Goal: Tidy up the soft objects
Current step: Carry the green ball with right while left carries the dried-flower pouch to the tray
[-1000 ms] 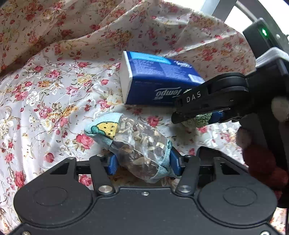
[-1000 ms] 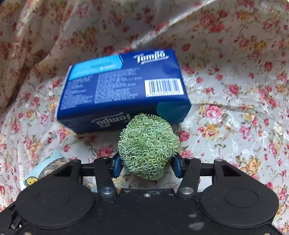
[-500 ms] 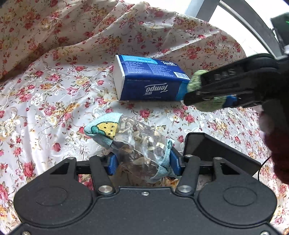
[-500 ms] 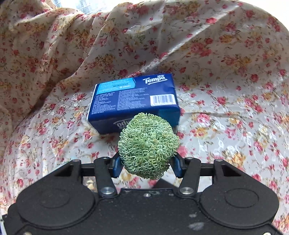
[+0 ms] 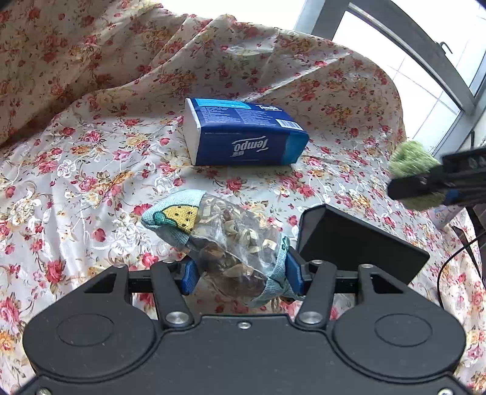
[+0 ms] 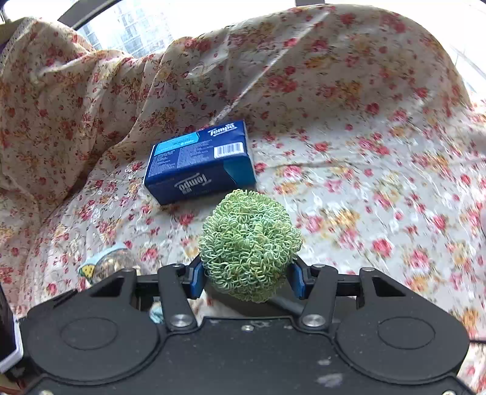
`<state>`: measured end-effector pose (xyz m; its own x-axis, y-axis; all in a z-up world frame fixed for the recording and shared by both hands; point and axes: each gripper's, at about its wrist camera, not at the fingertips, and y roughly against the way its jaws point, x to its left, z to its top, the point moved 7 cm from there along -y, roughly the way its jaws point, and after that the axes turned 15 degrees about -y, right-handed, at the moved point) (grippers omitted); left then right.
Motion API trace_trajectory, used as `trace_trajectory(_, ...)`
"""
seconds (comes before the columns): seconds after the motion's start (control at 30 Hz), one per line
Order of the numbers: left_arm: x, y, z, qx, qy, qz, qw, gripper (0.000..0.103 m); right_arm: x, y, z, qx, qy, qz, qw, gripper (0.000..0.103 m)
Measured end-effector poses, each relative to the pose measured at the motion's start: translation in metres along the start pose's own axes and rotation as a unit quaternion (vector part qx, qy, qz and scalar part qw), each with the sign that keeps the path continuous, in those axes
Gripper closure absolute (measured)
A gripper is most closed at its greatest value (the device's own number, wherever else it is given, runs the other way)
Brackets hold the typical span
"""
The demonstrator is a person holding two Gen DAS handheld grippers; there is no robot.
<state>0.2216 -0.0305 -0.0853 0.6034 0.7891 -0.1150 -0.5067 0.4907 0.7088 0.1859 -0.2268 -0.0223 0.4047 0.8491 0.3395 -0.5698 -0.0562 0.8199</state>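
Mid-task: sachet pouch (image 5: pixel 224 240) is pinched in left gripper (image 5: pixel 240 273) at lower centre, green coil scrubber (image 6: pixel 250 246) is clamped in right gripper (image 6: pixel 247 279), both lifted off the floral cloth (image 5: pixel 76 170); Tempo tissue pack (image 5: pixel 243 139) left unsorted mid-frame, no destination seen.

Floral cloth (image 5: pixel 91 158) covers the whole work surface, cream with red and yellow roses, bunched into high folds at the back and left. Behind it a window (image 5: pixel 425 76) with dark metal frame bars, bright daylight coming through. Right wrist view shows another window (image 6: pixel 136 27), buildings faintly visible outside.
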Motion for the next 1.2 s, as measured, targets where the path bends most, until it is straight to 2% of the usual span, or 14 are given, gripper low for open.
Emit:
trace_trajectory(0.17, -0.012, 0.013, -0.004, -0.007, -0.009, 0.011, 0.9999, 0.05, -0.021, 0.026, -0.025, -0.012, -0.002, 0.01, 1.0, 0.051)
trace_trajectory(0.4, -0.045, 0.045, -0.013, -0.014, -0.02, -0.005, 0.9997, 0.05, -0.039, 0.05, -0.062, -0.011, -0.014, 0.038, 0.999, 0.051)
trace_trajectory(0.67, -0.08, 0.08, -0.019, 0.0, -0.029, -0.014, 0.9995, 0.05, -0.051, 0.081, -0.101, -0.022, 0.0, 0.053, 0.998, 0.051)
trace_trajectory(0.9, -0.098, 0.096, -0.036, 0.039, -0.005, -0.032, 0.9987, 0.049, -0.069, 0.102, -0.13, -0.018, 0.001, 0.064, 0.998, 0.051)
trace_trajectory(1.2, -0.119, 0.09, -0.071, 0.108, 0.012, -0.047, 0.9929, 0.049, -0.085, 0.122, -0.161, -0.033, 0.019, 0.06, 0.997, 0.05)
